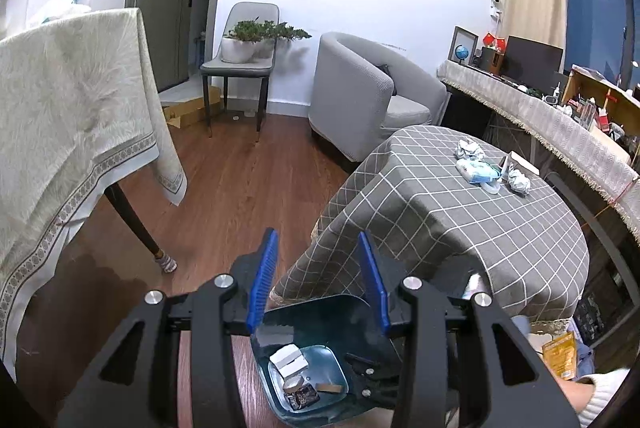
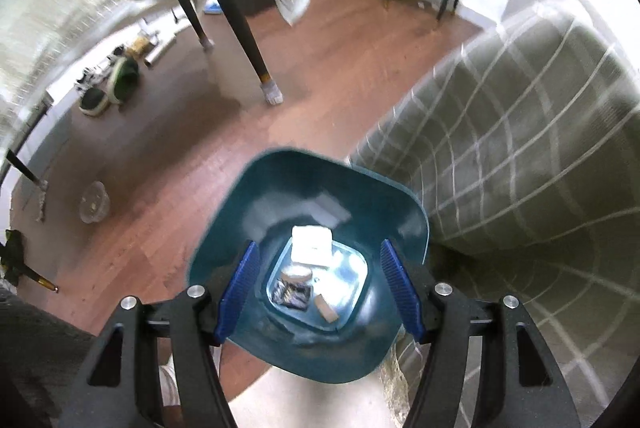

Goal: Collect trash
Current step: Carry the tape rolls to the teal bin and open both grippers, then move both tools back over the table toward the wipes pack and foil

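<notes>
A teal bin [image 2: 240, 212] stands on the wooden floor beside the round table with a grey checked cloth [image 1: 460, 228]. At its bottom lie a white box [image 2: 311, 243], a tape roll [image 2: 296, 272], a dark wrapper [image 2: 291, 294] and a brown scrap [image 2: 326, 310]. My right gripper [image 2: 319, 243] hangs open over the bin, nothing between its blue pads. My left gripper [image 1: 318, 233] is above the bin's near rim [image 1: 320, 298], jaws narrow but apart and empty. On the checked table lie crumpled paper balls [image 1: 470, 148], a wipes packet [image 1: 478, 172] and a small box [image 1: 516, 160].
A table with a cream cloth [image 1: 60, 108] and dark legs [image 1: 132, 216] fills the left. A grey armchair [image 1: 360, 96] and a chair with a potted plant [image 1: 240, 64] stand at the back wall. A cluttered desk [image 1: 560, 120] runs along the right. A glass bowl [image 2: 94, 202] sits on the floor.
</notes>
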A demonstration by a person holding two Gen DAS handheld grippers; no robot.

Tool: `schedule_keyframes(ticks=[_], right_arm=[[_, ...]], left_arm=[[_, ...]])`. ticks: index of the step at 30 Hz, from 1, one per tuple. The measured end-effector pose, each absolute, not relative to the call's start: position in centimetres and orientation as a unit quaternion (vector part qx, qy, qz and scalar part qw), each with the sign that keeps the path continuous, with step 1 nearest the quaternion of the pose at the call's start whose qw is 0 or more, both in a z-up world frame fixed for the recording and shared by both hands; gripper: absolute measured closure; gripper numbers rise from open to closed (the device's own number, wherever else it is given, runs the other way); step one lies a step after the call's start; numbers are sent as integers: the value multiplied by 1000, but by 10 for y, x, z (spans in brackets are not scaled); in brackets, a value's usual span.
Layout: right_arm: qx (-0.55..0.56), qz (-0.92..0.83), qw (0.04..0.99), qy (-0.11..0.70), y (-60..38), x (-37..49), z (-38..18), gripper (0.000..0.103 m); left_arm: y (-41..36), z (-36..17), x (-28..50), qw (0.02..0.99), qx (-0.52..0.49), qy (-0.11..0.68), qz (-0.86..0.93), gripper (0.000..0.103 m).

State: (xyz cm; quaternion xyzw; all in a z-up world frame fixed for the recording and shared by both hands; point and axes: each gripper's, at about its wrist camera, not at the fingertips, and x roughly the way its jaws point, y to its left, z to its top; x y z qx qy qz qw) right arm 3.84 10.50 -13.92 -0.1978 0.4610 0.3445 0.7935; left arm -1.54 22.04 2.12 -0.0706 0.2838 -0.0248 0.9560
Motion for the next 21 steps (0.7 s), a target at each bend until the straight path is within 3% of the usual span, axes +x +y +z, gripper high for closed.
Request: schedule_keyframes(ticks=[12,21], right_arm=[[-158,367,843,359,69,30,-51,39],[-115,308,885,329,1,56,-22,38]], left_arm=[[204,23,-3,960,-64,272,-11,55],[158,24,21,959,-50,277,-45,40]])
